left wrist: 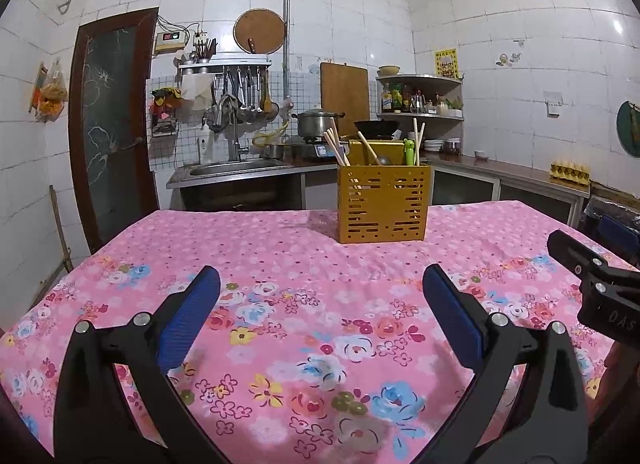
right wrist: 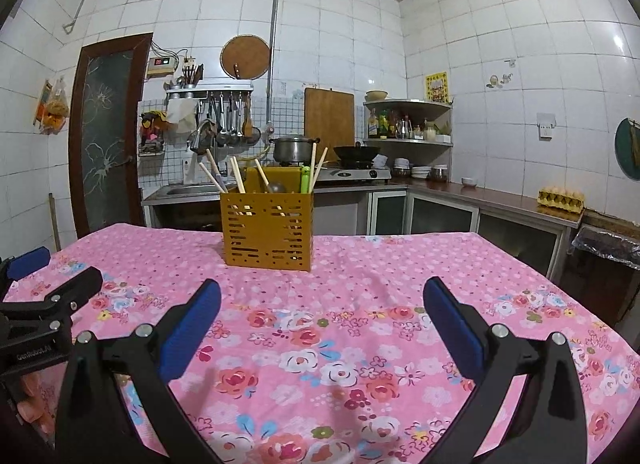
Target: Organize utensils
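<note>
Both grippers agape — utensils in caddy (left wrist: 383, 204).

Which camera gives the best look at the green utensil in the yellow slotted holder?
Right wrist: the green utensil rises clear above the yellow slotted holder. The left wrist view shows only its shorter top.

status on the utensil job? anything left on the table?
Looks done or nearly so: chopsticks, a spoon and a green utensil stand in the yellow holder. In hand: nothing; left gripper and right gripper are open and empty. Left: no loose utensils visible on the pink tablecloth.
</note>
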Available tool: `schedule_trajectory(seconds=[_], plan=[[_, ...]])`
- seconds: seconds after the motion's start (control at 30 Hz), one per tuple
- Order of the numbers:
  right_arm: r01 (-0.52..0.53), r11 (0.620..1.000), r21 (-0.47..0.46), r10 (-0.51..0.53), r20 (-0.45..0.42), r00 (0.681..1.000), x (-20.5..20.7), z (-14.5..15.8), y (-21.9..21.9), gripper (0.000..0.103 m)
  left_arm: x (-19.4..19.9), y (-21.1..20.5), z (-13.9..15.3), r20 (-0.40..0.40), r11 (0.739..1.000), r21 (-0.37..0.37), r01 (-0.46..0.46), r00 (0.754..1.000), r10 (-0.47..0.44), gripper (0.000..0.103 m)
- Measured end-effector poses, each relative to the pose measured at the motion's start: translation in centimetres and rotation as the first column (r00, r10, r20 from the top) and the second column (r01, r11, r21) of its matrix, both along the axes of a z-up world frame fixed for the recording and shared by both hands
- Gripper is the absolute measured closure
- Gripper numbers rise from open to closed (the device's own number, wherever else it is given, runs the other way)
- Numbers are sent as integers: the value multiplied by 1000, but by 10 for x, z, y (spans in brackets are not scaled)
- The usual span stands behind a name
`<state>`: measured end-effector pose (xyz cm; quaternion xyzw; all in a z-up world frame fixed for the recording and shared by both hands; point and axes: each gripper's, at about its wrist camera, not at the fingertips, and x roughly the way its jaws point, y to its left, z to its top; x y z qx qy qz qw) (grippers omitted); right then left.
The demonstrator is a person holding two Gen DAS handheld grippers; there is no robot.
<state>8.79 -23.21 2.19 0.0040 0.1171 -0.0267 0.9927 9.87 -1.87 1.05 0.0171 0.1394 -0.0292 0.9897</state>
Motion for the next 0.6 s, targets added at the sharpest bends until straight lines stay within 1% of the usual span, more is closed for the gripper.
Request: schedule_trajectory(seconds=[0.6], plan=[[-2, 1000, -3, 2, 1, 1000, -1, 1, 0, 4, -1, 2, 0, 6, 1000, -1, -3, 1000, 3, 5]])
